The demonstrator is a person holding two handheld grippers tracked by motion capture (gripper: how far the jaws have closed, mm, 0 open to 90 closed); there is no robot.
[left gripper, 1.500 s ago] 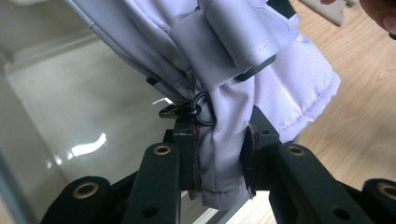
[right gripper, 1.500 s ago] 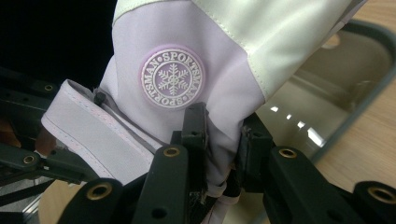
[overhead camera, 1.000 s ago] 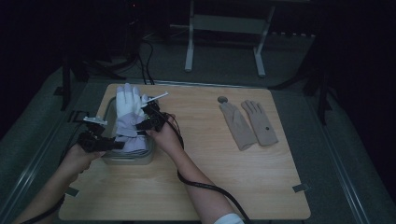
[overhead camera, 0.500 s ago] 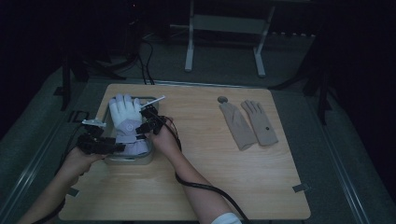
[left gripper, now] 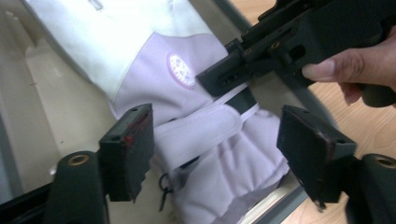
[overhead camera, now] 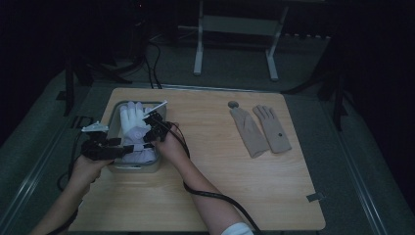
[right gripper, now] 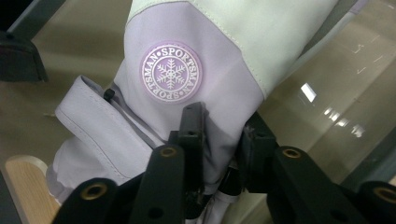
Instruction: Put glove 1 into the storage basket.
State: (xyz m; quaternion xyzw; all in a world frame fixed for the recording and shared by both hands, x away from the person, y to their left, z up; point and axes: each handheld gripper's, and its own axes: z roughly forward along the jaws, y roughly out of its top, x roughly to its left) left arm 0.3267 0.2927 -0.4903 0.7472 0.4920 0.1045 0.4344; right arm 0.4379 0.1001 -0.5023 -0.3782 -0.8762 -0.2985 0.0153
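A white and lilac ski glove lies in a grey metal tray at the table's left, fingers pointing away. My left gripper is at the cuff end; its jaws have just been opening and stand wide, with the lilac cuff between them untouched. My left gripper is open. My right gripper comes in from the tray's right side. In the right gripper view my right gripper pinches a fold of the glove below its round snowflake badge; these jaws have just been opening a little, fabric still between them.
A pair of beige gloves lies flat at the table's far right, with a small grey disc above them. Bare wooden table spreads between tray and gloves. A cable trails from the right gripper along the forearm.
The glove has sunk from an upright hold down into the tray. The left gripper's jaws have opened off the cuff. Both hands stayed by the tray.
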